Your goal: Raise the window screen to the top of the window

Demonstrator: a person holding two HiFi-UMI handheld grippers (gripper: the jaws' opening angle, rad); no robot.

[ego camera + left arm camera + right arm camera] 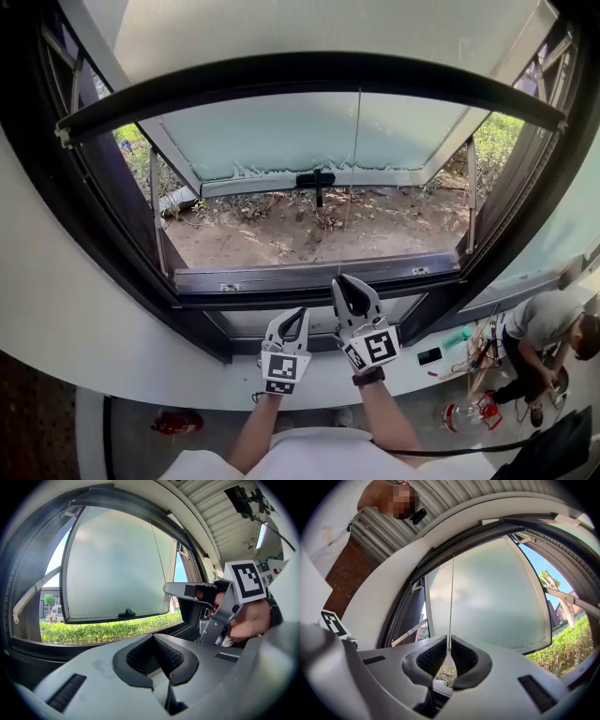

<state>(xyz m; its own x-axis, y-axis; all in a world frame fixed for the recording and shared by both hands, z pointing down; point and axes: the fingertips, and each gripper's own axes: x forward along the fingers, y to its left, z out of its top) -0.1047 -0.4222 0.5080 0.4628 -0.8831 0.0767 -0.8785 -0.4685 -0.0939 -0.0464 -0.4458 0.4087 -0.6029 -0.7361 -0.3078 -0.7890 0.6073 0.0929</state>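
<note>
1. Right claw (450,641) is pinched on the thin pull cord (451,602).
2. Left claw (153,638) is closed and empty, just beside the right one.
3. I see the window screen (309,67) bottom bar high in the window frame (309,279), with the cord hanging from it.

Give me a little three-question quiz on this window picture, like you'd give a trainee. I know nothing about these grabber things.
1. True or false: the left gripper is holding something between its jaws.
2. What is the right gripper pinching? A) the black window handle B) a thin cord C) a hedge branch
3. In the head view, which gripper reaches closer to the window frame?

Key: 1. False: its jaws are shut on nothing. 2. B. 3. The right gripper.
</note>
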